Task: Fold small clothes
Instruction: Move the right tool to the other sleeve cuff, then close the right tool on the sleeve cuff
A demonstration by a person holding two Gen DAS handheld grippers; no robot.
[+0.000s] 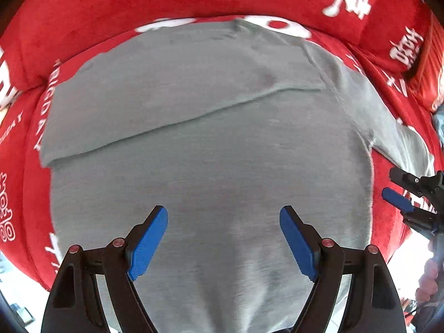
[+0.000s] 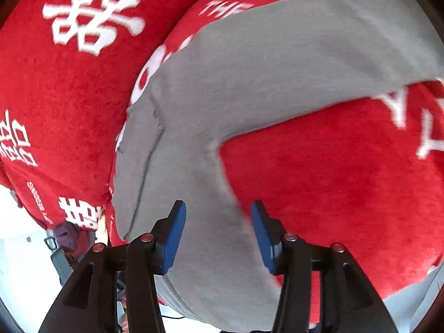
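Blue-padded and spread wide, the left gripper [image 1: 223, 216] hovers released over the soft grey knit T-shirt [image 1: 211, 144], which lies flat on the plush red sofa cover with white lettering [image 1: 116, 2], one sleeve folded across its body. Only the right wrist view shows the other sleeve [image 2: 211, 222] running between the right gripper [image 2: 218, 213]'s parted jaws, near the cover's front edge.

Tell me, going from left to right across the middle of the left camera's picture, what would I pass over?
Red blanket with white lettering → grey shirt spread flat, its long sleeve trailing off to the right → the other tool, blue-padded, at the right edge. The left tool sits open at the bottom, over the shirt.
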